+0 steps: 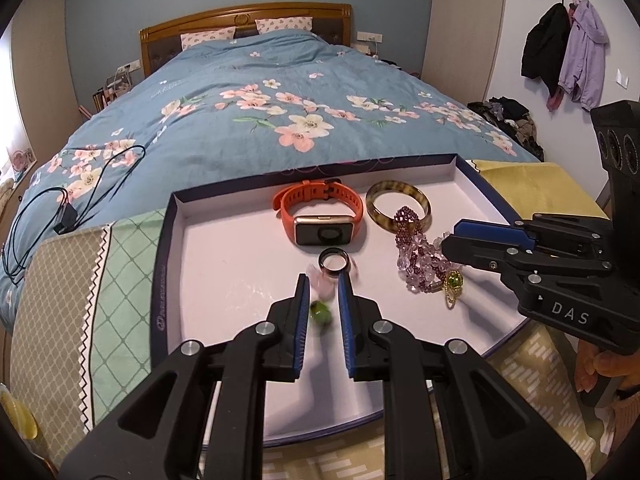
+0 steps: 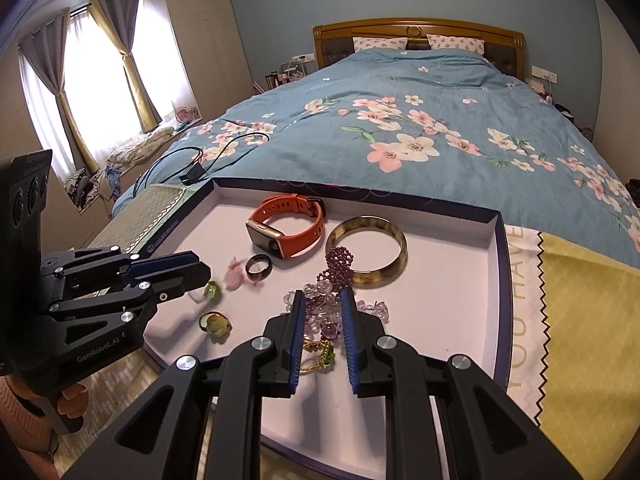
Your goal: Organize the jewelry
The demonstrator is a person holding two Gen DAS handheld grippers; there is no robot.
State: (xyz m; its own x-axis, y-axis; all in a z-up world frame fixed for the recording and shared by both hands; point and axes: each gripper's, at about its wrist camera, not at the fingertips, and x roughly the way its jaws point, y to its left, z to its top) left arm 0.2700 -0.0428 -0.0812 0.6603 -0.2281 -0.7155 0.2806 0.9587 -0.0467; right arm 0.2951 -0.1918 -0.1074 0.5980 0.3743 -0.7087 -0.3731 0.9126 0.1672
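The jewelry is gathered in a shallow white-lined tray set on patterned cloths at the foot of a bed. An orange smartwatch and a tortoiseshell bangle lie toward the far wall, with a dark ring just in front of the watch.

A blurred green piece is seen between the pads of the left tool, with a blurred pink piece near its tips. If these are only loosely caught, they could be dropped or swung against the dark ring, which could be knocked out of place.

The purple bead bracelet is draped over the bangle and touches a gold ring with a green stone. If the bracelet is lifted, the gold ring could be snagged and dragged, and the bangle could be shifted.

The left tool is angled steeply down over the near middle of the tray, its jaws drawn close; whether the green piece is gripped cannot be told. The right tool is pitched down likewise over the bracelet, its gap narrow and beads visible between the jaws; whether they are pinched cannot be told. Each handle is gripped from below by a hand.
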